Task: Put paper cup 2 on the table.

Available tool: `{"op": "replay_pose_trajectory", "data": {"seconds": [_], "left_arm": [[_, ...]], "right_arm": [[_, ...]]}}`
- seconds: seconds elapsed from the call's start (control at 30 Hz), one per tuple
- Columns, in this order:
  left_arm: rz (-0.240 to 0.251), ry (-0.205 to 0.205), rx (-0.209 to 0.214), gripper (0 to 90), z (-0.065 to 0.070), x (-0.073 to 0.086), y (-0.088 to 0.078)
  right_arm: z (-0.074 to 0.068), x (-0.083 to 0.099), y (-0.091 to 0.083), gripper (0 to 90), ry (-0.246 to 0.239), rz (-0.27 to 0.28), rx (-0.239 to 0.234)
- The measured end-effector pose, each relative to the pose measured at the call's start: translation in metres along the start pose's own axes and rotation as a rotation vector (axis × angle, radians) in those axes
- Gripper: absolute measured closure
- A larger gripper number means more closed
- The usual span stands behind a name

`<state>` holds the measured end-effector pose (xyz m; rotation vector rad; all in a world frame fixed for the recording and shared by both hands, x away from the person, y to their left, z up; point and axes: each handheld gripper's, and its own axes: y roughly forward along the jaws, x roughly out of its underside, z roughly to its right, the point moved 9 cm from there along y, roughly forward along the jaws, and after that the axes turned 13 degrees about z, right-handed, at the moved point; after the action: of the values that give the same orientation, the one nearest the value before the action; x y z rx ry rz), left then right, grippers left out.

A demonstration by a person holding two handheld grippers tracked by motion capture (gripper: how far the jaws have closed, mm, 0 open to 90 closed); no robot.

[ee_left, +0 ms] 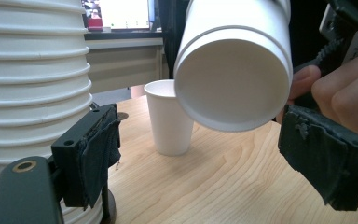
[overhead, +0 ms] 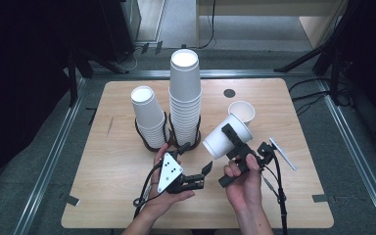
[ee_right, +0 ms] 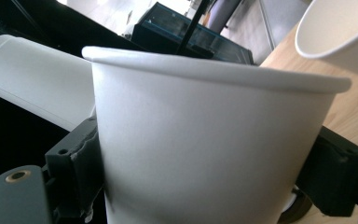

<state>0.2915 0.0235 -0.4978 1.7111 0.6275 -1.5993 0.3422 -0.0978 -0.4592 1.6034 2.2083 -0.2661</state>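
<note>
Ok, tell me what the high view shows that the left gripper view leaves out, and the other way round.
The high view alone gives the whole table, the shorter stack of cups beside the tall one, both hands, and the left gripper seen from above with nothing between its jaws. The left gripper view alone looks straight at the recessed bottom of the held cup and catches a lit screen behind. Both show the tall stack, the single upright cup, and the right gripper clamped on the tilted cup.
</note>
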Motion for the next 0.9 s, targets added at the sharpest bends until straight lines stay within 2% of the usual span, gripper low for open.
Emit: {"op": "replay_pose_trajectory", "data": {"seconds": [0.17, 0.4, 0.63, 0.9], "left_arm": [[0.005, -0.001, 0.000, 13.1, 0.001, -0.001, 0.000], [0.001, -0.007, 0.002, 13.1, 0.000, 0.000, 0.000], [0.000, -0.009, -0.002, 13.1, -0.002, 0.000, -0.001], [0.001, -0.008, -0.004, 13.1, -0.002, 0.000, -0.001]], "right_arm": [[-0.001, -0.008, -0.003, 13.5, -0.082, 0.027, -0.002], [-0.009, -0.021, -0.009, 13.5, -0.204, 0.066, -0.054], [-0.019, -0.030, -0.014, 13.5, -0.366, 0.115, -0.086], [-0.024, -0.036, -0.018, 13.4, -0.538, 0.131, -0.098]]}}
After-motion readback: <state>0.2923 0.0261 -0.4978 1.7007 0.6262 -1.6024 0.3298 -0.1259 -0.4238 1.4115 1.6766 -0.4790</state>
